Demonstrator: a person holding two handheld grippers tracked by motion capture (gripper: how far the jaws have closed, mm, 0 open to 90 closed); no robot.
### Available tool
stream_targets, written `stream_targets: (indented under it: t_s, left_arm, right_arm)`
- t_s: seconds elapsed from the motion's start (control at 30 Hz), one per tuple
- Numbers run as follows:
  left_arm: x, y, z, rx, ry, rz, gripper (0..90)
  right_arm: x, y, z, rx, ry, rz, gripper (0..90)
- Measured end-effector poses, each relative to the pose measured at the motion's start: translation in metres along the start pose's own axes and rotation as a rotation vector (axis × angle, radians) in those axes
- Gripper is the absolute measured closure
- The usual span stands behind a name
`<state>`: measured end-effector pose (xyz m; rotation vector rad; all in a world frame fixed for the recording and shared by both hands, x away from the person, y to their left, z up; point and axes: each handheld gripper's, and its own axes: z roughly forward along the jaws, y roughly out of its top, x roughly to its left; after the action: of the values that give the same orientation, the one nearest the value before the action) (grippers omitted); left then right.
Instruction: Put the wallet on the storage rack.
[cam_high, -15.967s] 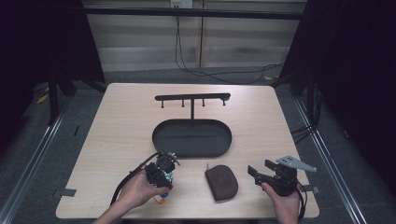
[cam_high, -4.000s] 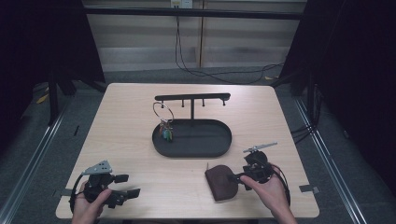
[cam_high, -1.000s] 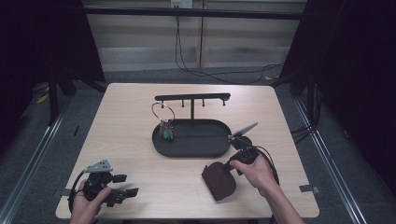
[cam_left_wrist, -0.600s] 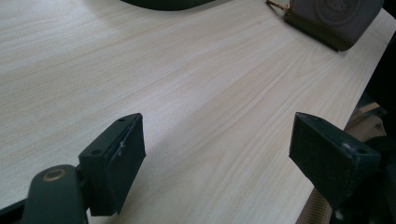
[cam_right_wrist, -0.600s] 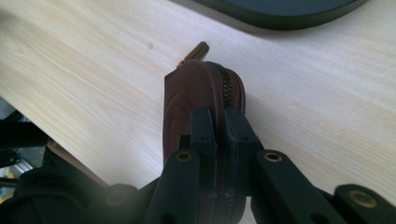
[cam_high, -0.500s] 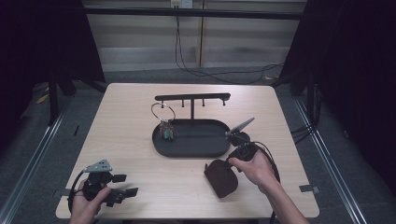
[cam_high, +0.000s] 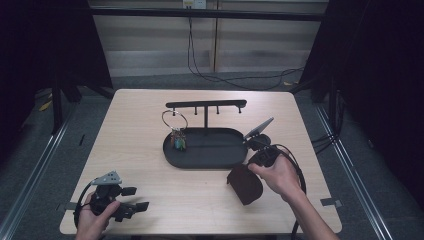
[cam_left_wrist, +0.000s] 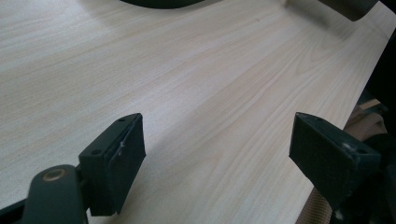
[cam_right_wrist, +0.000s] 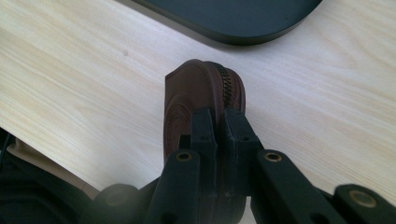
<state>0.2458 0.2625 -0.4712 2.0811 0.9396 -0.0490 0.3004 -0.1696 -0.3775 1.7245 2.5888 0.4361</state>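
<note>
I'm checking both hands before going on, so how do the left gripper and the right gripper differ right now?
The left gripper has its jaws wide apart with nothing between them; the right gripper is clamped on the brown zip pouch. The left sits low at the table's near edge; the right holds the pouch beside the black tray. Both have black jaws.

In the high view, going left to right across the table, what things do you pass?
Left gripper → key ring with keys → black oval tray → brown zip pouch → right gripper, shut on the pouch.
</note>
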Motion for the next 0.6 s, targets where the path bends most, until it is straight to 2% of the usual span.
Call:
stream_targets:
  t_s: [0.27, 0.6]
  left_arm:
    - [-0.001, 0.0, 0.001, 0.001, -0.004, 0.003, 18.2]
    - [0.0, 0.001, 0.001, 0.006, -0.006, 0.005, 18.2]
  right_arm:
    - [0.001, 0.006, -0.011, -0.001, -0.031, 0.002, 83.7]
    - [-0.004, 0.013, -0.025, 0.002, -0.062, 0.021, 83.6]
